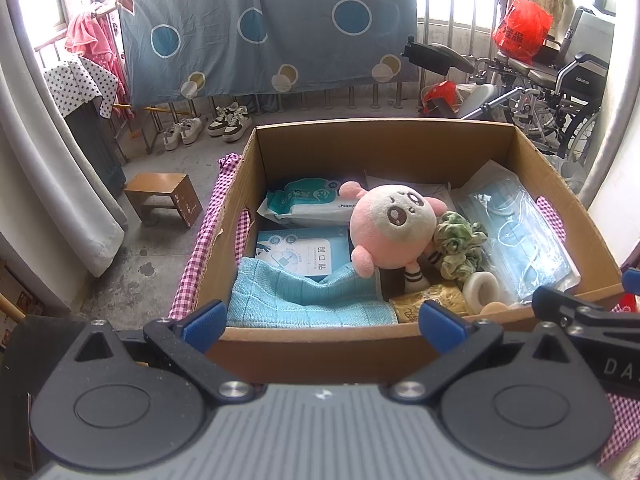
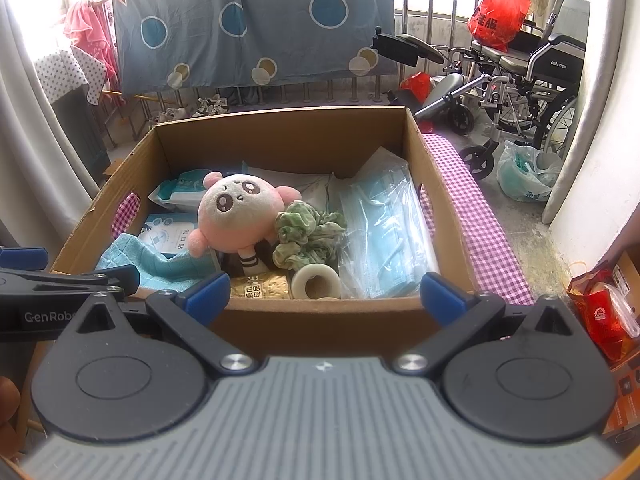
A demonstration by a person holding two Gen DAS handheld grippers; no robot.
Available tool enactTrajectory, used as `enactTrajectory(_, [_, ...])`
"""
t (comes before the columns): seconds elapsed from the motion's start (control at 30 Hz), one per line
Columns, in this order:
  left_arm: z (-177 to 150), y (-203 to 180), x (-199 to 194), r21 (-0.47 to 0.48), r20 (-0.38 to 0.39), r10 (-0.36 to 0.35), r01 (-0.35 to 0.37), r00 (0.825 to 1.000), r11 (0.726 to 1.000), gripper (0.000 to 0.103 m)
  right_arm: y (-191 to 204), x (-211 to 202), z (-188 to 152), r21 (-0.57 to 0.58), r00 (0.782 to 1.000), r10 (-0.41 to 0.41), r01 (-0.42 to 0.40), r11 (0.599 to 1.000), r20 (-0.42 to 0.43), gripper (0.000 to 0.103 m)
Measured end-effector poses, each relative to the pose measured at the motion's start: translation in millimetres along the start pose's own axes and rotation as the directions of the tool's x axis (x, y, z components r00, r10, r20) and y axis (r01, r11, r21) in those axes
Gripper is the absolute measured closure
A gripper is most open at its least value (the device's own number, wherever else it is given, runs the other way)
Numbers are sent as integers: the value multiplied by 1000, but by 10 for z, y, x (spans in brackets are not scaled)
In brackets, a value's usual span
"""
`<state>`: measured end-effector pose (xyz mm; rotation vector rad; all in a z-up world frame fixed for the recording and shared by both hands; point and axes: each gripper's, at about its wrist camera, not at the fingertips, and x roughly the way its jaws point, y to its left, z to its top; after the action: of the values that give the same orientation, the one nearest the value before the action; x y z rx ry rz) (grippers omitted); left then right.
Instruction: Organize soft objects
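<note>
From my left wrist camera: the left gripper [image 1: 320, 326] hangs with its blue-tipped fingers spread wide and nothing between them, just short of the near wall of the cardboard box [image 1: 320, 344]; inside lie the pink plush toy [image 1: 390, 226] on its back at centre, the green scrunchie [image 1: 460, 248] touching its right side, a teal cloth [image 1: 304, 294] bunched in the near left corner, a pack of face masks [image 1: 520, 236] against the right wall, a wipes pack [image 1: 308, 204] towards the back left and a tape roll [image 1: 482, 288] near the front; the right gripper [image 1: 588, 312] pokes in at the edge

From my right wrist camera: the right gripper [image 2: 324, 298] is likewise spread and empty, level with the box's near rim; the same goods sit in the box, and the left gripper [image 2: 72, 280] shows at the left edge

My reading: the soft things already lie in the box, which would fit both a sort about to start from the box and one just ended into it, so I name no next move

Setting: the box rests on a pink gingham cloth [image 2: 480, 216]; behind it, a patterned blue sheet [image 1: 264, 28] hangs on railings, with shoes [image 1: 208, 128], a wooden stool [image 1: 164, 198] and a wheelchair [image 2: 532, 84] on a concrete floor
</note>
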<state>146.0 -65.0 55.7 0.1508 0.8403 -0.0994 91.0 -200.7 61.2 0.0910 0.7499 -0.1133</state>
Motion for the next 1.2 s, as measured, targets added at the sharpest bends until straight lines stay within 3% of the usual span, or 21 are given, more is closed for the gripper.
enactTrajectory(1.2, [11,26,-14,-7,-2,4,-4,1000,1000,1,10,-17,40,-5,1000,1,-1,1000,-2,1])
